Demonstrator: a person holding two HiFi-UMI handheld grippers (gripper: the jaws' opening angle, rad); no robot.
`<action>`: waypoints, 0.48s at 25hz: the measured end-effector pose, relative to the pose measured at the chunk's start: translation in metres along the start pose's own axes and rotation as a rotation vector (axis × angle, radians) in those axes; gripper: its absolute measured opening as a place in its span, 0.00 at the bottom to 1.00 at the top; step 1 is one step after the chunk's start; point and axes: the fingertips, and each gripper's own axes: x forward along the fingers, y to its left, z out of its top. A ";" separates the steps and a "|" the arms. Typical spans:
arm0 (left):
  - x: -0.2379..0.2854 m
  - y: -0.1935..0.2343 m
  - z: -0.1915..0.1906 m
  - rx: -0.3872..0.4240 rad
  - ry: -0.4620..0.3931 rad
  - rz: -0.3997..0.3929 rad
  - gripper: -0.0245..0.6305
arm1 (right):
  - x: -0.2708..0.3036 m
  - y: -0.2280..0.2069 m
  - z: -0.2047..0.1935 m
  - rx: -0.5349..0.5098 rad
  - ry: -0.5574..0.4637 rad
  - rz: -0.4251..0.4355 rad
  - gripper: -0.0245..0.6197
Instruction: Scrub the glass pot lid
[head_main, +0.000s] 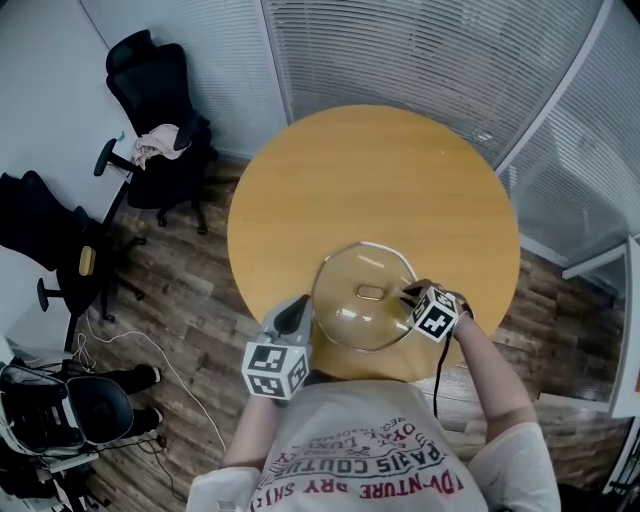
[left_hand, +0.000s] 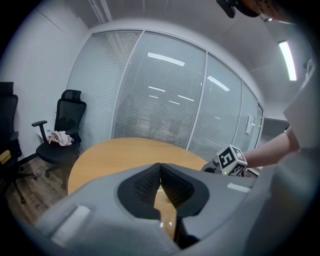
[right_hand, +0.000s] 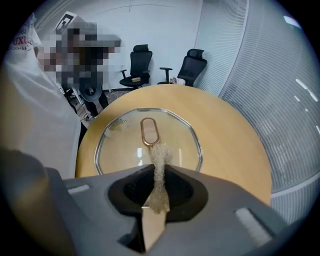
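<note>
The glass pot lid (head_main: 350, 315) lies flat on the round wooden table (head_main: 370, 180), near its front edge, with its oval handle (head_main: 370, 292) up. My right gripper (head_main: 410, 295) is shut on a tan scrub pad (right_hand: 160, 167) at the lid's right side. The pad's end touches the glass (right_hand: 120, 145) just short of the handle (right_hand: 148, 131). My left gripper (head_main: 298, 308) sits at the lid's left rim. In the left gripper view its jaws (left_hand: 160, 166) meet at the tips with nothing seen clamped. Its body hides the lid there.
Black office chairs (head_main: 160, 110) stand on the wood floor to the left, one with a cloth (head_main: 158, 145) on it. Another chair (head_main: 50, 240) and floor cables (head_main: 150, 350) lie nearer. Blinds on glass walls (head_main: 420, 50) close off the far side. The person's torso fills the near edge.
</note>
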 end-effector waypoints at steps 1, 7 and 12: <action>0.002 0.001 0.000 0.000 0.003 0.000 0.05 | 0.004 -0.005 0.003 -0.007 0.000 -0.002 0.13; 0.007 0.013 0.003 -0.005 0.013 0.014 0.05 | 0.032 -0.026 0.023 -0.028 0.002 -0.021 0.13; 0.009 0.033 0.003 -0.030 0.023 0.039 0.05 | 0.052 -0.031 0.051 -0.107 0.003 0.016 0.13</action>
